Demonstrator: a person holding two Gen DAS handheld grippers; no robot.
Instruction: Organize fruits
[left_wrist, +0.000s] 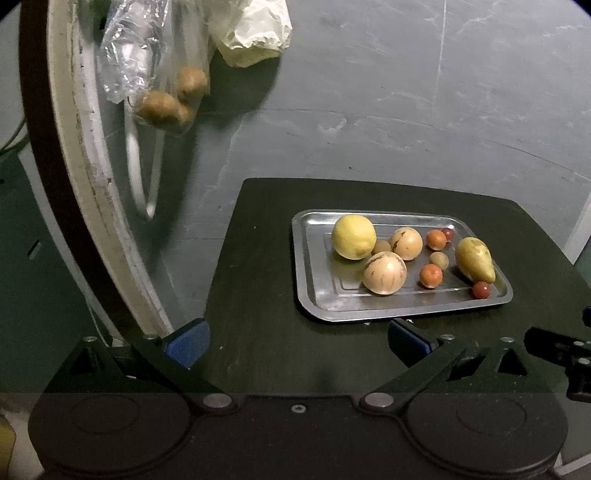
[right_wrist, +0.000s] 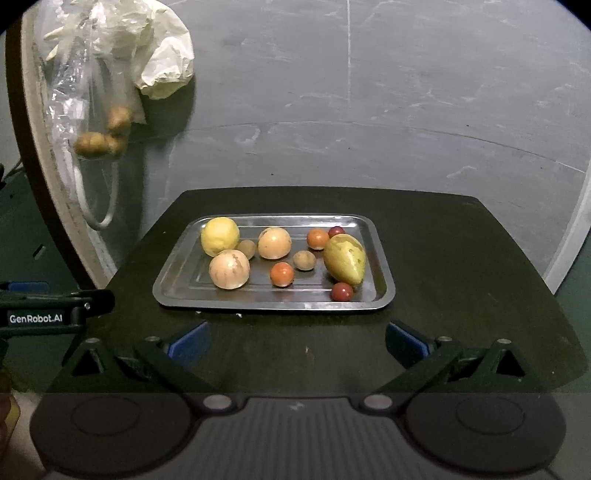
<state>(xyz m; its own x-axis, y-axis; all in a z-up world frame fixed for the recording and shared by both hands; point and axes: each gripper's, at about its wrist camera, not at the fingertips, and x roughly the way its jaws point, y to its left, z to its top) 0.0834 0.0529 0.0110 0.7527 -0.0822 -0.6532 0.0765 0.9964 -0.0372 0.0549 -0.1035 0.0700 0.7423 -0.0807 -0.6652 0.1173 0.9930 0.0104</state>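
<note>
The dark desk (right_wrist: 443, 295) carries a steel tray (right_wrist: 177, 284), and every fruit in view lies on it. That fits fruit already gathered as well as fruit waiting to be sorted.

The lemon (right_wrist: 219, 236) sits at the far left corner. The pear-shaped fruit (right_wrist: 345, 258) lies tilted on the right. Two pale striped round fruits (right_wrist: 229, 268) sit left of centre, two orange ones (right_wrist: 282, 274) and two small brownish ones (right_wrist: 304, 260) sit in the middle, and two small red ones (right_wrist: 341, 291) sit at the right.

The left hand-held gripper (left_wrist: 295, 339) and the right hand-held gripper (right_wrist: 295, 341) hover short of the tray's near rim. Both are spread wide and empty.

Any pick here is best made from above, squarely across the fruit's middle. Round fruit would probably roll on the smooth steel, and close neighbours leave little finger room.
</note>
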